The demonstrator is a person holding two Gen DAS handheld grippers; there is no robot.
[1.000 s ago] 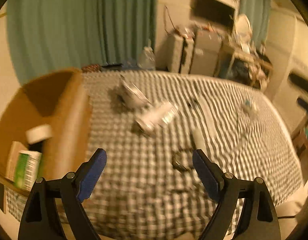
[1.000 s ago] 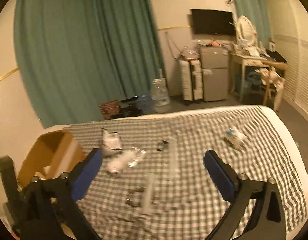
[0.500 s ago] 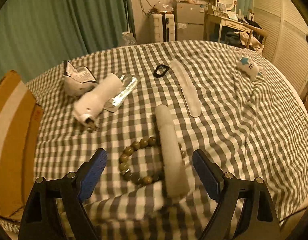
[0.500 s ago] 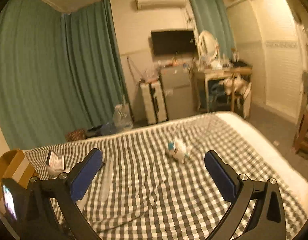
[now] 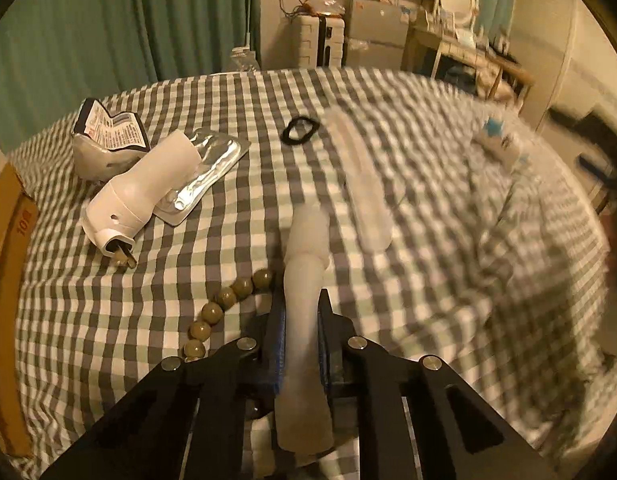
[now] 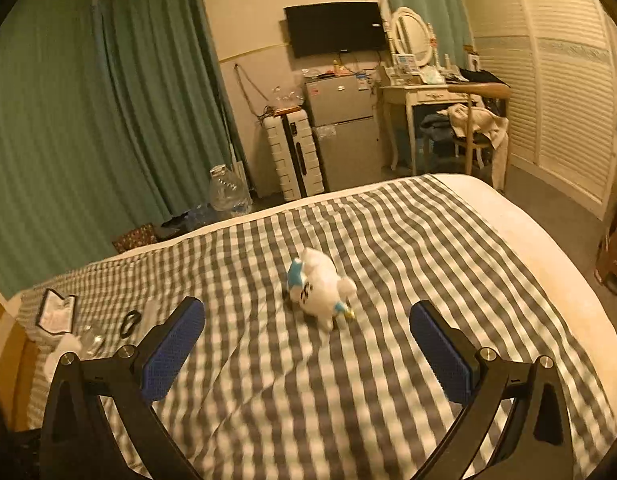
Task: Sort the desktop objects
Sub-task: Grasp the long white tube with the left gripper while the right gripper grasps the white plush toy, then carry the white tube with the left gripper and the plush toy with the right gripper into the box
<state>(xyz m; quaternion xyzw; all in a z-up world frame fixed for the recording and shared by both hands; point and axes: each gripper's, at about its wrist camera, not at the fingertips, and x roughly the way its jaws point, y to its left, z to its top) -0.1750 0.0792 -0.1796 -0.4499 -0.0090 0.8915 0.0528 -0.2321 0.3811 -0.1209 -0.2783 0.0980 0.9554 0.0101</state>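
The left gripper [image 5: 300, 332], which half a second ago hung wide open above the checked bedspread [image 5: 348, 120], has now closed its blue pads on the long frosted translucent plastic case [image 5: 306, 280]. The case runs lengthwise between the jaws, its far end pointing toward the middle of the bedspread, its near end sticking out below the fingers. The olive-brown bead bracelet [image 5: 224, 300] lies just beside the left finger and partly under the case, so it may drag along when the case is lifted.

The grasp looks made; the likely next step is carrying the case to the brown cardboard box [image 5: 8, 264] at the left edge of the bedspread.

Still unsorted are the white cylindrical plug-in device [image 5: 144, 192], the silver foil blister pack [image 5: 212, 164], the crumpled printed packet [image 5: 108, 140] and the black hair tie [image 5: 299, 131].

The right gripper [image 6: 308, 356] stands wide open and empty, facing the small white-and-blue plush toy [image 6: 320, 288] toward the right side of the bedspread.
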